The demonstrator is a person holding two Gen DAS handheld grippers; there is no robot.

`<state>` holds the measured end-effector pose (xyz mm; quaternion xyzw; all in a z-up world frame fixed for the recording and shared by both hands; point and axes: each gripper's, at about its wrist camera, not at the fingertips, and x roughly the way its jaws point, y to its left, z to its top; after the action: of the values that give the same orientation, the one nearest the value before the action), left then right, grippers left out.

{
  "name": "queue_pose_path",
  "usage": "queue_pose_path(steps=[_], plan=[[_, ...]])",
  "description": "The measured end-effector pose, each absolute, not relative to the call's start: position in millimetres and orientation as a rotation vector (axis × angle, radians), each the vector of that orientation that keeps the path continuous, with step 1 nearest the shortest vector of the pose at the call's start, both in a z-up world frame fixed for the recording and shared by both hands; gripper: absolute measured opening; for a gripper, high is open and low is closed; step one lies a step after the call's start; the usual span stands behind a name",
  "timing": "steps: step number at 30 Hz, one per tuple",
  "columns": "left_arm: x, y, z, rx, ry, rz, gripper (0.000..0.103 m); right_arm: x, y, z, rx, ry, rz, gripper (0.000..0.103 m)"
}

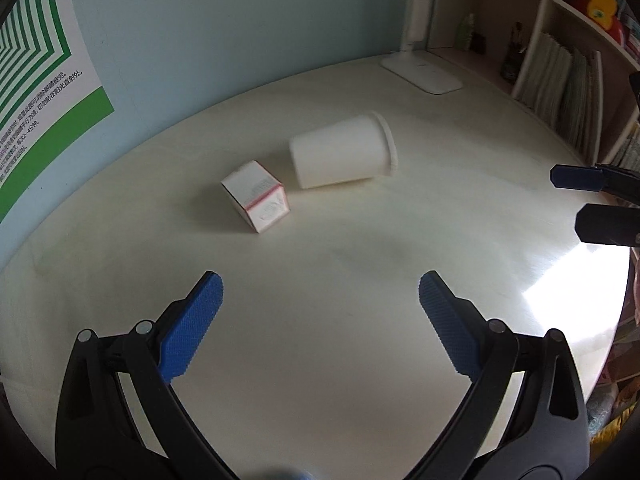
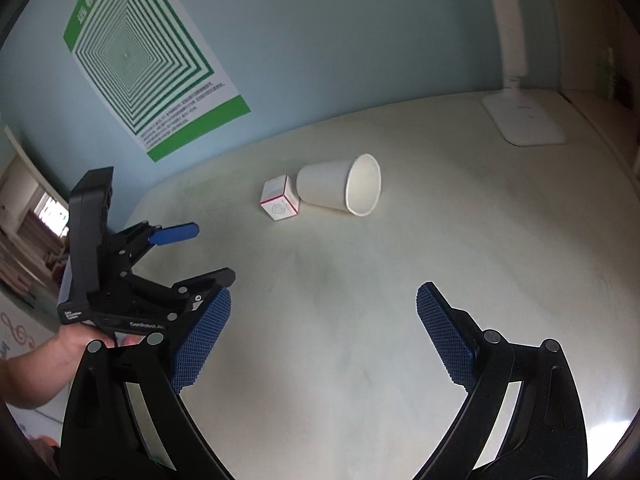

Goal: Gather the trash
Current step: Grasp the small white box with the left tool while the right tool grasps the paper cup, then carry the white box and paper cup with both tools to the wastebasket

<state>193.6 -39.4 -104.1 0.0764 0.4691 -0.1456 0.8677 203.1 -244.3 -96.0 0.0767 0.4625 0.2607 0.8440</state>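
**Open surface in front, clutter at the back and right**

The pale surface [image 1: 320,320] lies bare between both pairs of spread fingers and the two pieces lying mid-surface. A tipped paper cup [image 2: 340,186] and a small carton [image 2: 280,198] sit just beside each other, with little or no gap between them, but with free room around the pair. A lamp base [image 2: 524,120] occupies the far right corner. A bookshelf [image 1: 560,80] walls off the right edge.

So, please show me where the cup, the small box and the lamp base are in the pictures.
cup [image 2: 324,190], right wrist view, on its side wall
small box [image 1: 252,186], left wrist view, on its long upper face
lamp base [image 2: 524,122], right wrist view, on its flat top
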Motion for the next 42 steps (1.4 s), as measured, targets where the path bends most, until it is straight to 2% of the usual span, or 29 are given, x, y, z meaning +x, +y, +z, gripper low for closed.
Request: queue_pose_path(steps=[14, 18, 21, 23, 25, 27, 29, 30, 32, 33, 38, 42], plan=[[285, -17, -149, 0.156, 1.049, -0.310, 0.096, 318, -191, -143, 0.199, 1.071, 0.557, 0.092], [295, -15, -159, 0.152, 1.057, -0.316, 0.096, 334, -182, -153, 0.215, 1.104, 0.560, 0.078], [300, -13, -163, 0.128, 1.061, -0.330, 0.096, 339, -179, -158, 0.239, 1.114, 0.565, 0.073], [303, -12, -163, 0.135, 1.050, -0.327, 0.096, 341, -180, -160, 0.259, 1.118, 0.569, 0.064], [306, -13, -163, 0.146, 1.038, -0.329, 0.095, 343, -180, -161, 0.275, 1.121, 0.570, 0.045], [312, -18, -165, 0.156, 1.033, -0.333, 0.091, 345, -182, -162, 0.295, 1.120, 0.575, 0.033], [315, -21, -168, 0.170, 1.040, -0.338, 0.076, 346, -185, -162, 0.315, 1.110, 0.576, 0.030], [317, -22, -169, 0.173, 1.043, -0.342, 0.072, 346, -187, -162, 0.321, 1.105, 0.576, 0.027], [319, -25, -172, 0.181, 1.052, -0.344, 0.059, 345, -193, -161, 0.335, 1.096, 0.563, 0.025], [320, -26, -172, 0.179, 1.052, -0.350, 0.057, 345, -196, -160, 0.342, 1.097, 0.559, 0.024], [318, -31, -171, 0.183, 1.029, -0.352, 0.055, 341, -209, -159, 0.372, 1.084, 0.535, 0.021], [317, -32, -171, 0.176, 1.033, -0.354, 0.055, 339, -213, -154, 0.379, 1.069, 0.541, 0.013]])
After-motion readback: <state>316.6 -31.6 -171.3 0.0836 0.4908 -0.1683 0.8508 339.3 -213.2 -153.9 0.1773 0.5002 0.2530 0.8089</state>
